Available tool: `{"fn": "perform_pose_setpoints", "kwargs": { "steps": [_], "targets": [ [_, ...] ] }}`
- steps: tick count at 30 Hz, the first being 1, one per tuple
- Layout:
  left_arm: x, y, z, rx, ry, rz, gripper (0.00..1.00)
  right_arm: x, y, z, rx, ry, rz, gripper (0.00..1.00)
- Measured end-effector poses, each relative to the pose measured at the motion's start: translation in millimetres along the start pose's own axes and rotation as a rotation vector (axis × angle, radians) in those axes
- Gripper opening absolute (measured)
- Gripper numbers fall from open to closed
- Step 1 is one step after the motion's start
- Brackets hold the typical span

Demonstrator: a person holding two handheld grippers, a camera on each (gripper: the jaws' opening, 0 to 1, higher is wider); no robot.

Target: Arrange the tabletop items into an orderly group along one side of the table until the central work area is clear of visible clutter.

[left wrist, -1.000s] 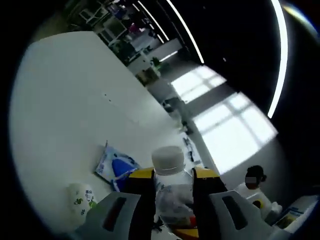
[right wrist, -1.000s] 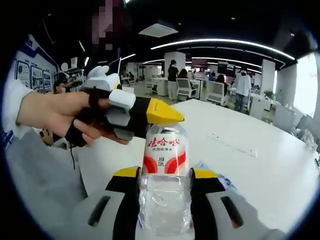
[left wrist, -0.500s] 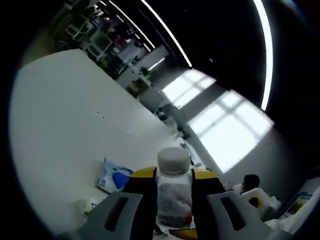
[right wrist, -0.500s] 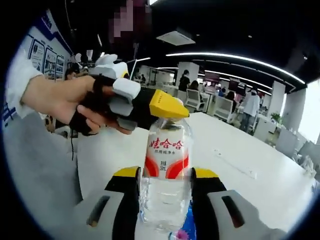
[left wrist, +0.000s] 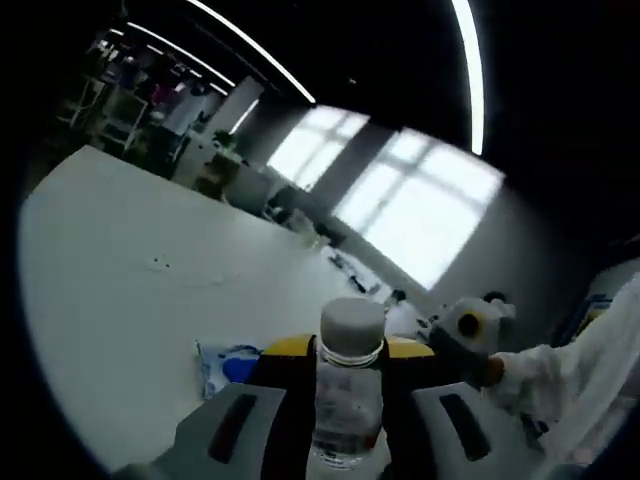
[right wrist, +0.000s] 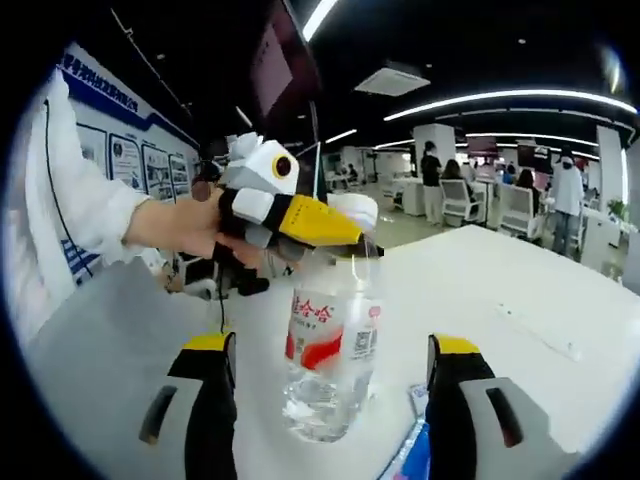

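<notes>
Bottle (right wrist: 330,365) first: a clear water bottle with a red and white label, held up off the white desk (right wrist: 520,290) by its neck. In the right gripper view it hangs between two wide-spread jaws that touch neither side of it, so the right gripper (right wrist: 338,375) is open and carries nothing. The left gripper (right wrist: 335,228) reaches in from the left of that view, a hand (right wrist: 195,228) behind it, its yellow tips pinched at the top of the bottle just under the white cap (right wrist: 352,210). In the left gripper view the same bottle (left wrist: 347,410) stands between that gripper's (left wrist: 348,395) jaws with the cap (left wrist: 352,325) above them, the jaws closed against its sides.

My worry is the hold. All the weight hangs from a narrow grip high on a smooth, tapering neck, and the bottle looks tilted a little in the right gripper view. I'd guess any quick swing could make it pivot or slide down through the jaws, and with the right gripper spread there is nothing underneath to catch it. A drop would land on or near the blue packet (left wrist: 228,365) lying flat on the desk below, which also shows at the bottom edge of the right gripper view (right wrist: 418,455), and a rolling bottle could scatter it.

Setting it down carries its own risk: lowered at a slant, the base would meet the desk on one edge and tip once released.
</notes>
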State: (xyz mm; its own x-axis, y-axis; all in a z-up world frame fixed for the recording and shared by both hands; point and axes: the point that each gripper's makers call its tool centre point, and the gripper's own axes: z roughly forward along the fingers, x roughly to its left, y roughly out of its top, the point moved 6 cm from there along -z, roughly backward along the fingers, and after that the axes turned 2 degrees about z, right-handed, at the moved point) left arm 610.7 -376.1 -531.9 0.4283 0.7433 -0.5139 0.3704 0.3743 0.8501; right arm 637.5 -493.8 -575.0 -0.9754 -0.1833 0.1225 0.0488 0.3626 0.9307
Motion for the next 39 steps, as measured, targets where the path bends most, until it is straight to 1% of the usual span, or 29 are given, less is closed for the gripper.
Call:
{"fn": "perform_pose_setpoints", "kwargs": {
  "steps": [1, 2, 3, 6, 7, 9, 10, 12, 13, 14, 15, 16, 17, 18, 19, 20, 21, 23, 26, 30, 33, 34, 35, 36, 37, 38, 39],
  "targets": [
    [-4.4, 1.6, -0.3, 0.019, -0.017, 0.044, 0.19, 0.6, 3.0, 1.4, -0.019, 0.035, 0.046, 0.76],
    [-7.4, 2.2, -0.2, 0.028, -0.029, 0.066, 0.19, 1.3, 5.5, 2.3, -0.034, 0.058, 0.08, 0.74],
    [-10.5, 1.8, 0.1, 0.044, -0.044, 0.071, 0.19, 0.5, 9.5, 3.3, -0.05, 0.082, 0.11, 0.73],
    [-14.4, 0.5, 1.0, 0.06, -0.066, 0.088, 0.19, 3.6, 17.5, 7.7, -0.073, 0.121, 0.083, 0.72],
    [-15.4, 0.5, 0.9, 0.061, -0.071, 0.093, 0.19, 6.3, 19.5, 10.7, -0.075, 0.148, 0.078, 0.7],
    [-18.2, 0.1, 0.3, 0.064, -0.086, 0.104, 0.19, 8.4, 17.8, 17.8, -0.063, 0.169, 0.083, 0.69],
    [-21.7, 0.2, 0.2, 0.061, -0.102, 0.107, 0.19, 10.0, 15.2, 21.1, -0.048, 0.18, 0.079, 0.67],
    [-25.3, 0.7, 0.7, 0.058, -0.115, 0.104, 0.19, 10.4, 8.0, 27.6, -0.018, 0.189, 0.055, 0.59],
    [-26.6, 1.0, 0.9, 0.058, -0.118, 0.106, 0.19, 10.3, 5.4, 29.9, -0.012, 0.191, 0.053, 0.56],
    [-28.7, 0.8, 1.1, 0.064, -0.121, 0.117, 0.19, 11.7, 4.5, 31.3, -0.02, 0.206, 0.077, 0.56],
    [-28.3, 0.9, 1.1, 0.068, -0.116, 0.136, 0.19, 10.2, 3.9, 32.1, -0.025, 0.2, 0.085, 0.55],
    [-28.5, 0.5, 0.5, 0.073, -0.116, 0.129, 0.19, 11.4, 3.6, 31.9, -0.025, 0.205, 0.086, 0.52],
    [-27.8, 0.4, -0.2, 0.078, -0.111, 0.139, 0.19, 12.8, 3.6, 32.0, -0.026, 0.218, 0.086, 0.47],
    [-27.0, 0.6, -0.7, 0.08, -0.105, 0.141, 0.19, 16.8, 3.9, 32.3, -0.021, 0.245, 0.081, 0.43],
    [-27.3, 0.2, -1.3, 0.083, -0.099, 0.15, 0.19, 13.9, 4.6, 32.6, -0.024, 0.227, 0.068, 0.42],
    [-28.6, 0.4, -1.9, 0.084, -0.102, 0.155, 0.19, 12.2, 5.4, 32.2, -0.019, 0.225, 0.087, 0.42],
    [-29.1, 0.3, -1.8, 0.085, -0.091, 0.179, 0.2, 11.5, 5.1, 31.5, -0.019, 0.231, 0.093, 0.41],
    [-30.8, -0.2, 0.0, 0.084, -0.079, 0.208, 0.2, 10.4, 4.5, 31.7, -0.019, 0.229, 0.089, 0.41],
    [-28.7, -2.4, 1.0, 0.096, -0.07, 0.21, 0.21, 11.5, 1.8, 31.5, 0.0, 0.233, 0.105, 0.4],
    [-24.1, -2.6, -0.3, 0.05, -0.042, 0.226, 0.22, 10.3, 1.3, 30.3, -0.025, 0.21, 0.11, 0.39],
    [-22.2, -2.1, -0.6, 0.031, -0.021, 0.266, 0.22, 9.0, 0.8, 31.0, -0.034, 0.182, 0.11, 0.39],
    [-21.6, 0.1, -0.8, 0.004, 0.001, 0.306, 0.23, 7.6, 1.1, 29.9, -0.043, 0.169, 0.11, 0.39],
    [-20.5, 1.2, -0.6, -0.011, 0.029, 0.334, 0.26, 7.0, 1.2, 30.3, -0.048, 0.163, 0.113, 0.38],
    [-19.5, 1.1, -1.4, -0.015, 0.063, 0.388, 0.37, 5.3, 2.1, 28.8, -0.063, 0.156, 0.12, 0.38],
    [-18.6, 1.1, -1.4, -0.025, 0.081, 0.393, 0.48, 3.5, 3.0, 29.0, -0.076, 0.148, 0.132, 0.38],
    [-18.6, 0.4, -1.3, -0.033, 0.093, 0.397, 0.61, 0.7, 4.6, 27.6, -0.094, 0.139, 0.157, 0.39],
    [-17.3, 0.0, -2.1, -0.048, 0.121, 0.408, 0.81, -0.8, 5.1, 27.1, -0.103, 0.134, 0.163, 0.39]
  ]
}}
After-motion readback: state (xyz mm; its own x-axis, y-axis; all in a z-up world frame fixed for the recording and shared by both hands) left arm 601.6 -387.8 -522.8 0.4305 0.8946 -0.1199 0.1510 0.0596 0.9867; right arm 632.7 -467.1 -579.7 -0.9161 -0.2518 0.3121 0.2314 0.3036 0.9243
